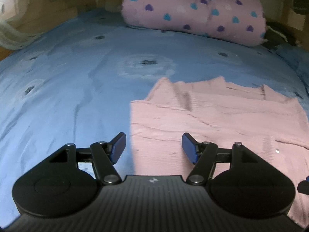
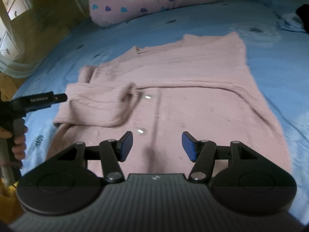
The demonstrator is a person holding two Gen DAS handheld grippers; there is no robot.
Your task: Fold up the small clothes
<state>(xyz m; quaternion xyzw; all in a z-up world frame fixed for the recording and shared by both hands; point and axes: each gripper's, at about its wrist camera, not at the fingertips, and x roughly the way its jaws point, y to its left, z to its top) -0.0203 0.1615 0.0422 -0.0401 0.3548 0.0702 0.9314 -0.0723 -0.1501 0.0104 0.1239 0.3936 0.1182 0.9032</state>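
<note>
The pink cardigan (image 2: 173,89) lies flat mid-bed, its buttoned length running straight ahead from the right gripper (image 2: 157,145), which hovers over its near hem, released, while the left gripper (image 1: 154,147), also empty, sits beside the folded sleeve edge.

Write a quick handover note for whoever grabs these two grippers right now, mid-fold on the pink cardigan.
Left gripper: open, nothing between the pads, at the cardigan's left edge.
Right gripper: open, empty, over the cardigan's near hem.
Pink knit cardigan: lies flat, button side up, on the blue bedsheet. Heart-print blanket rolled at the far end.
Done: left sleeve folded across the front.
Left: the other side looks unfolded; fold it in, then fold the body up.
</note>
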